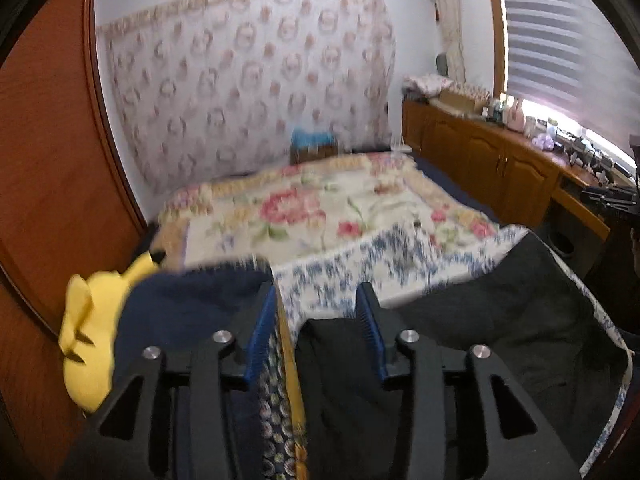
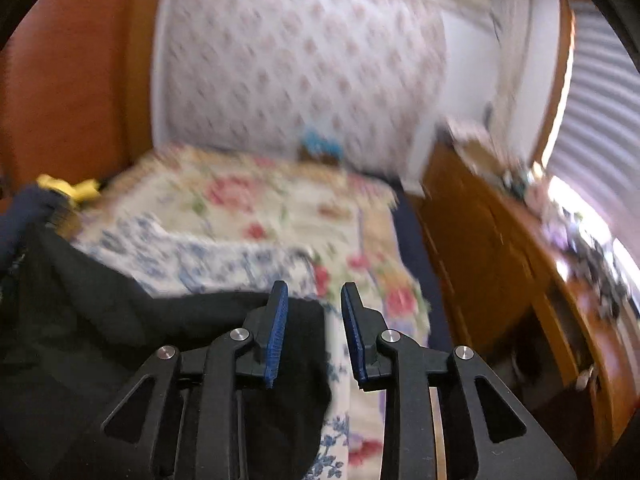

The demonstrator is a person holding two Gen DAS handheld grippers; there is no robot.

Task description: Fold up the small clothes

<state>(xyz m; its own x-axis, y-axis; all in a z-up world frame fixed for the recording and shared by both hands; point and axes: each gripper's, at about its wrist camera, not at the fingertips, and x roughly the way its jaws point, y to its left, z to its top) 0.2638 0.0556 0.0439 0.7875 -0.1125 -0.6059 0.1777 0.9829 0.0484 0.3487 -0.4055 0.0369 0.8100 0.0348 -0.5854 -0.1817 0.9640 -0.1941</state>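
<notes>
Floral bedspread (image 1: 320, 208) covers bed. Black garment (image 1: 500, 312) spread across bed's near edge, over blue-patterned cloth (image 1: 360, 272). Navy garment (image 1: 180, 312) and yellow plush toy (image 1: 84, 332) at near-left corner. Left gripper (image 1: 316, 304) and right gripper (image 2: 314, 300): fingers apart, gripping nothing, above black garment's edges.

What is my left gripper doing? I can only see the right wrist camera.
Observer: The left gripper is open and holds nothing.
Operator: What's under it?
Observer: A dark patterned cloth with a yellow stripe, lying between a navy garment and a black garment.
Operator: Is that yellow thing a toy?
Observer: The yellow thing has dark slits and sits partly behind the navy garment. It is too blurred to tell more.
</notes>
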